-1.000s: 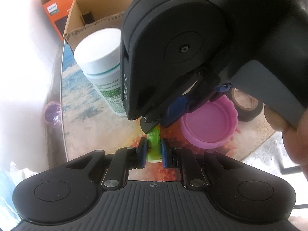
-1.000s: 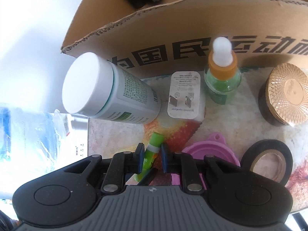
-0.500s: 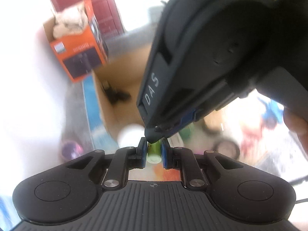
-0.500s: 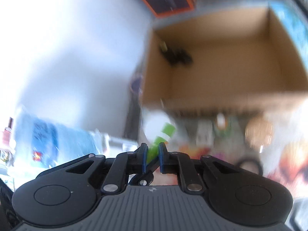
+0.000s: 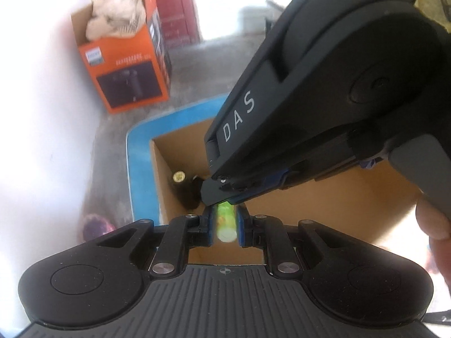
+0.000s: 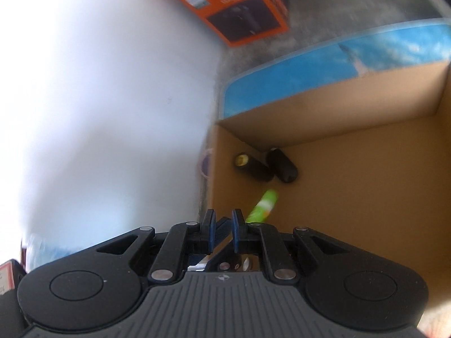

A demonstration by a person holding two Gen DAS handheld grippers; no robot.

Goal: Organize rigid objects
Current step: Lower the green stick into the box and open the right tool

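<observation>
Cardboard box: open top, floor mostly bare; only two dark cylinders lie in its far left corner.
Box edges: blue-rimmed table runs along the left and far walls.
Right gripper: slants down from the right, tips pinching the tube's far end.
Left gripper: pads pressed on the green tube, held over the box's near left part.

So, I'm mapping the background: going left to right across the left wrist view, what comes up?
Purple round object on the floor → orange carton stuffed with pale cloth → black cylinder with gold end → green tube
</observation>
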